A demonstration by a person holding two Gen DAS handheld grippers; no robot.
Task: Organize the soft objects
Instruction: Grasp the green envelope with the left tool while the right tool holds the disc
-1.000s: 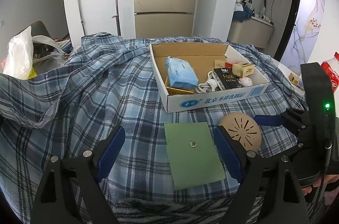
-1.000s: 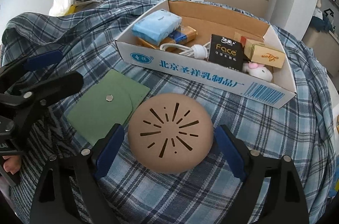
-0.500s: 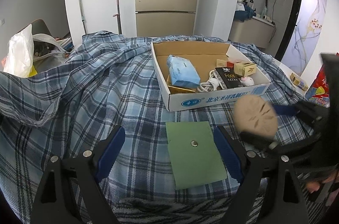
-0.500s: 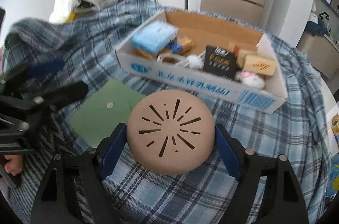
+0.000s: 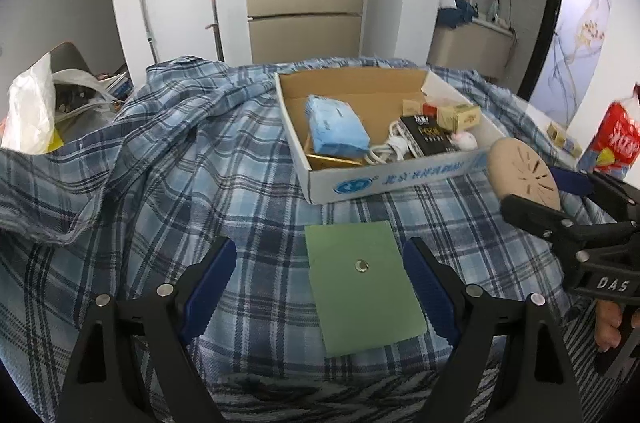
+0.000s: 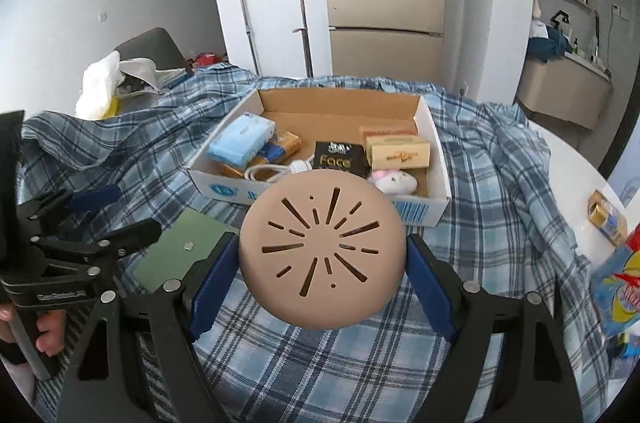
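My right gripper (image 6: 320, 279) is shut on a round tan bun-shaped soft object (image 6: 322, 249) with dark slits and holds it lifted above the plaid cloth, in front of the cardboard box (image 6: 434, 139). The bun also shows in the left wrist view (image 5: 522, 175), at the box's near right corner. A flat green pouch (image 5: 362, 279) with a metal snap lies on the cloth between the fingers of my open left gripper (image 5: 318, 283). The pouch also shows in the right wrist view (image 6: 180, 249).
The box (image 5: 392, 175) holds a blue tissue pack (image 5: 336, 129), a white cable, a black "Face" pack (image 6: 340, 161), small cartons and a white plush toy (image 6: 394, 181). A white plastic bag (image 5: 28, 115) sits far left. A red snack bag (image 5: 616, 139) stands right.
My right gripper closed on the tan bun and lifted it off the cloth, up and toward the box. The left gripper stayed open over the green pouch.
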